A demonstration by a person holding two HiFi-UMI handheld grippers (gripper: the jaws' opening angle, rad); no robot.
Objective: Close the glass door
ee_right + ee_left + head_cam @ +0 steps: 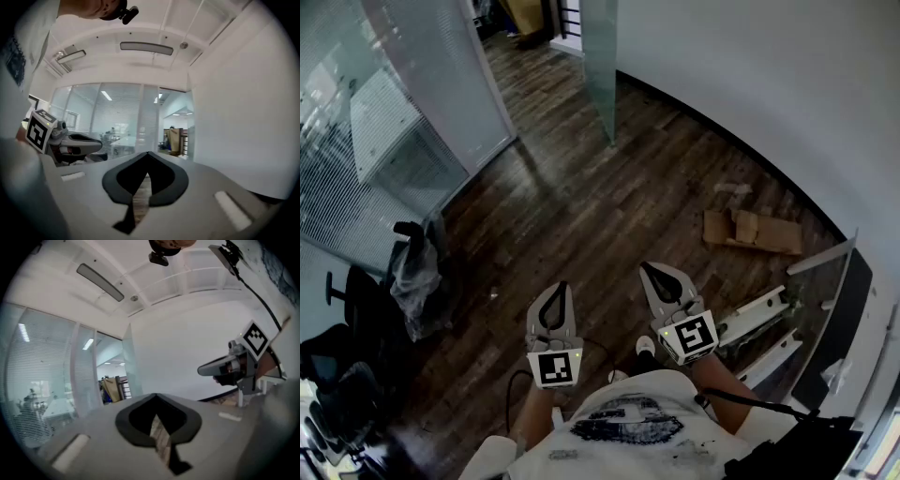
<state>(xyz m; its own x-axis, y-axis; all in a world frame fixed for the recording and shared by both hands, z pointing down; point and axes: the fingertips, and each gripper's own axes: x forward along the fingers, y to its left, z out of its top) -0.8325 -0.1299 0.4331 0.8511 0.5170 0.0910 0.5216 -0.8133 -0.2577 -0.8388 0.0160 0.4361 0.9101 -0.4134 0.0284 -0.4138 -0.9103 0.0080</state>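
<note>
My left gripper [557, 287] and right gripper [656, 271] side by side nearest me, above the floor [581, 206], glass door [600, 66] far ahead, glass partition [441, 84] ahead left, bag [417, 277] and chairs [347, 319] at left, cardboard [755, 230] on the floor at right

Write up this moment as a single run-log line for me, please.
stage: before contact | left gripper: shut, empty, level | right gripper: shut, empty, level | glass door: open, ahead across the wooden floor, untouched

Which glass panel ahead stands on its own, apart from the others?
The narrow greenish glass door beside the white wall; the glass partition panels on the left join in one run, across an open gap from it.
</note>
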